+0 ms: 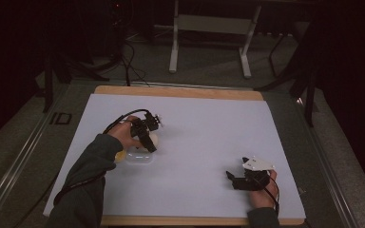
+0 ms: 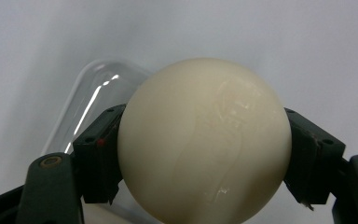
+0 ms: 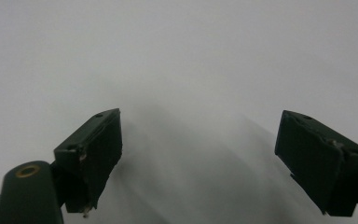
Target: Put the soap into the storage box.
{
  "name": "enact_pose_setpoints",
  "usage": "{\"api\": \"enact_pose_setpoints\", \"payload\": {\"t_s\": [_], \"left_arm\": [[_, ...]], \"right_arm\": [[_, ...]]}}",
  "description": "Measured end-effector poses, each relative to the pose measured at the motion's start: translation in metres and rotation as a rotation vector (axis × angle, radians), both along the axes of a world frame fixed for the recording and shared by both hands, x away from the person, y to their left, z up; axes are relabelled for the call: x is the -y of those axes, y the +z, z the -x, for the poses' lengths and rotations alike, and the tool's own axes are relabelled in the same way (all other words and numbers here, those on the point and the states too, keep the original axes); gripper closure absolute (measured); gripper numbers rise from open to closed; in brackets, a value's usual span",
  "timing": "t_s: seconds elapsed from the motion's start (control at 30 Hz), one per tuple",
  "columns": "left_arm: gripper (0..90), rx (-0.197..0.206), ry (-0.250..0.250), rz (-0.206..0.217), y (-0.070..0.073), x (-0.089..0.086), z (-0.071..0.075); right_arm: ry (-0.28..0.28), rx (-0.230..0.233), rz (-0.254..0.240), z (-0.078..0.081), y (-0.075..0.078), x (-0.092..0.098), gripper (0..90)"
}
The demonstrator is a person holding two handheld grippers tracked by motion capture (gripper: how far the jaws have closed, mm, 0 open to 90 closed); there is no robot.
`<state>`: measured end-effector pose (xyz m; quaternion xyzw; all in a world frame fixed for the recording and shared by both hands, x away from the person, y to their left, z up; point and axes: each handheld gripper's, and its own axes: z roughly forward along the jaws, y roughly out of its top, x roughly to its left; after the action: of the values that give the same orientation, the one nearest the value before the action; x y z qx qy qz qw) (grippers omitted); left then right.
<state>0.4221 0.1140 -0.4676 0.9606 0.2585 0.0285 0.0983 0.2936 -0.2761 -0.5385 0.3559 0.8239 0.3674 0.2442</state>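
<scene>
The left gripper [image 2: 204, 154] was clamped on a cream ball [image 2: 204, 140] beside a clear container [image 2: 93, 98]; keeping squeeze gentle seemed wise. The right gripper [image 3: 198, 154] stood apart.

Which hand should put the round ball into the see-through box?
Left. The left gripper already clamps the cream-coloured round ball right beside the clear plastic container. The right gripper is open, holding nothing, far across the white table sheet.

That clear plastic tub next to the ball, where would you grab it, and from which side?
Probably by a long side wall of the clear tub, coming from above with one jaw inside the rim and one outside. It seems to lie open side up, low and rounded, so its thin edge is likely the easiest part to pinch, clear of the cream ball.
</scene>
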Motion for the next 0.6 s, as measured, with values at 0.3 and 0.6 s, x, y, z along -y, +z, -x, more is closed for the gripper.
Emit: {"api": "enact_pose_setpoints", "payload": {"t_s": [0.3, 0.6], "left_arm": [[25.4, -0.009, 0.039, -0.019, 0.001, -0.008, -0.001], [25.4, -0.015, 0.078, -0.011, 0.002, -0.017, -0.003]], "right_arm": [[0.0, 0.0, 0.0, 0.0, 0.0, 0.0, 14.6], [0.001, 0.001, 0.004, 0.0, 0.0, 0.0, 14.6]]}}
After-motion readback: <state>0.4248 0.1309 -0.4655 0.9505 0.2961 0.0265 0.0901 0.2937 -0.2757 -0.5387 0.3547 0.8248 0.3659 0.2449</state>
